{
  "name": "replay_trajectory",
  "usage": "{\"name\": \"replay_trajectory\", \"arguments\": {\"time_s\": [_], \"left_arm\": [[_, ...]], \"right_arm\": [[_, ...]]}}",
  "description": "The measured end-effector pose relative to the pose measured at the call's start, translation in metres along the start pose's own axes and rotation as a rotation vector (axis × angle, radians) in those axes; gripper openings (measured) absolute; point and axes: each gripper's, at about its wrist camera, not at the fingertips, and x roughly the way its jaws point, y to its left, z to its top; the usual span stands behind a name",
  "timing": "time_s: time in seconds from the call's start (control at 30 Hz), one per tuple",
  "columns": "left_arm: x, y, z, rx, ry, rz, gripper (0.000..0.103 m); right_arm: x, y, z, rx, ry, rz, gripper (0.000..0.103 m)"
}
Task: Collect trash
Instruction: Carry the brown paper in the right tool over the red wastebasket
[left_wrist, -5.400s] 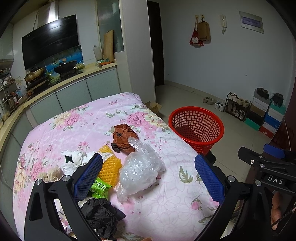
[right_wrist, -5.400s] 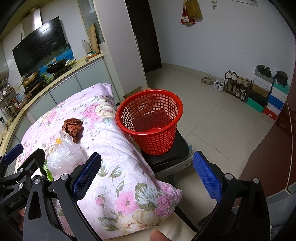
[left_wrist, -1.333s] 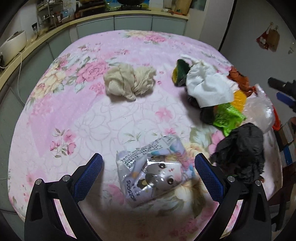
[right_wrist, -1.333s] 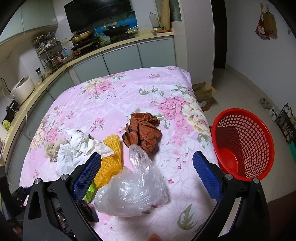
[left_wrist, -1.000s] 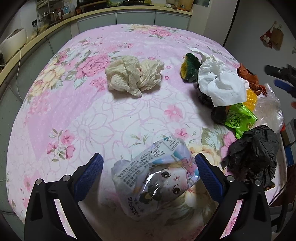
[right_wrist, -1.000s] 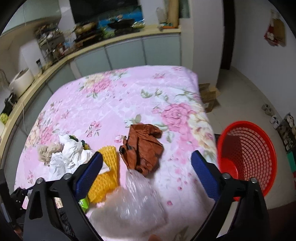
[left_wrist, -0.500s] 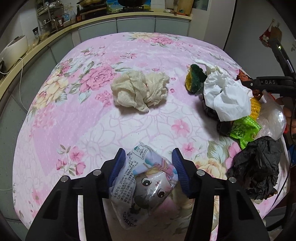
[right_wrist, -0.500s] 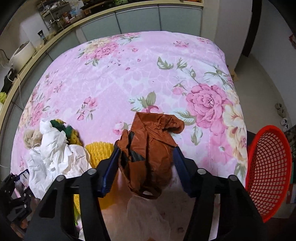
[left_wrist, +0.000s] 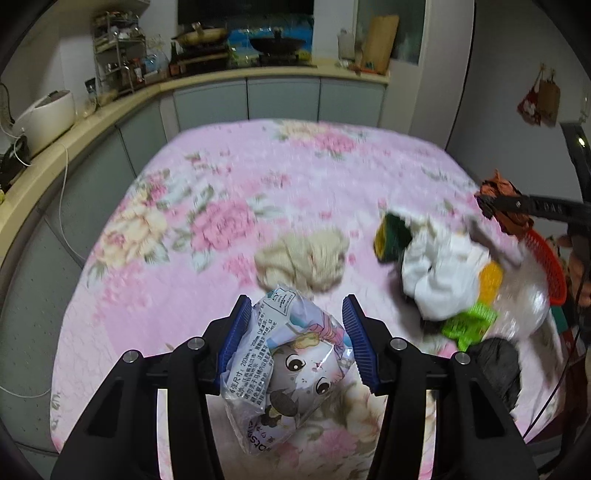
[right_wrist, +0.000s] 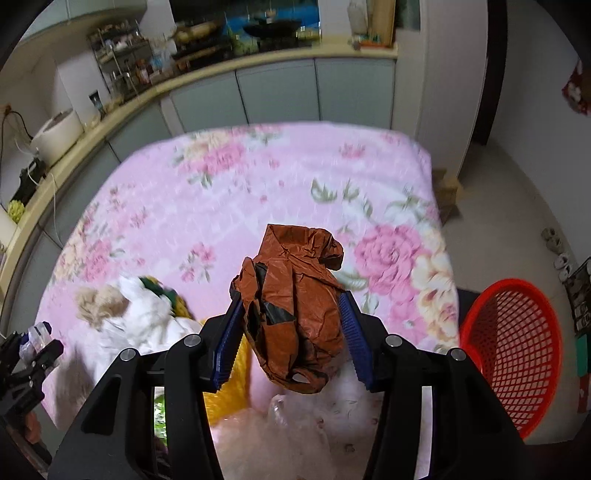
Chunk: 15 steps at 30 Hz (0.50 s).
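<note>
My left gripper (left_wrist: 297, 314) is shut on a printed cartoon plastic packet (left_wrist: 288, 365) and holds it above the pink floral cloth (left_wrist: 207, 192). My right gripper (right_wrist: 291, 306) is shut on a crumpled brown plastic bag (right_wrist: 295, 295), lifted off the cloth; it also shows in the left wrist view (left_wrist: 498, 192). The red mesh basket (right_wrist: 513, 347) stands on the floor to the right. Trash left on the cloth: a beige rag (left_wrist: 306, 258), white crumpled paper (left_wrist: 439, 273), yellow foam net (left_wrist: 489, 280), a green wrapper (left_wrist: 469, 325), a black bag (left_wrist: 498, 365) and a clear bag (right_wrist: 280, 435).
A kitchen counter (left_wrist: 207, 77) with cabinets runs behind and left of the table. A rice cooker (left_wrist: 44, 114) sits on it at the left. A cardboard box (right_wrist: 447, 192) lies on the floor past the table's far right corner.
Both grippers closed from wide open: the left on the cartoon packet, the right on the brown bag. Both have since lifted their loads off the cloth.
</note>
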Motion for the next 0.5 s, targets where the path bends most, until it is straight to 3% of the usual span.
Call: {"name": "replay_trajectory", "arguments": {"time_s": [0.13, 0.5], "left_arm": [[-0.008, -0.006, 0.017, 0.002, -0.048, -0.005, 0.05], [-0.025, -0.039, 0.064, 0.068, -0.179, -0.041, 0.05]], "right_arm": [[-0.025, 0.006, 0.0, -0.007, -0.077, -0.015, 0.05], [-0.07, 0.009, -0.011, 0.027, -0.178, -0.032, 0.05]]}}
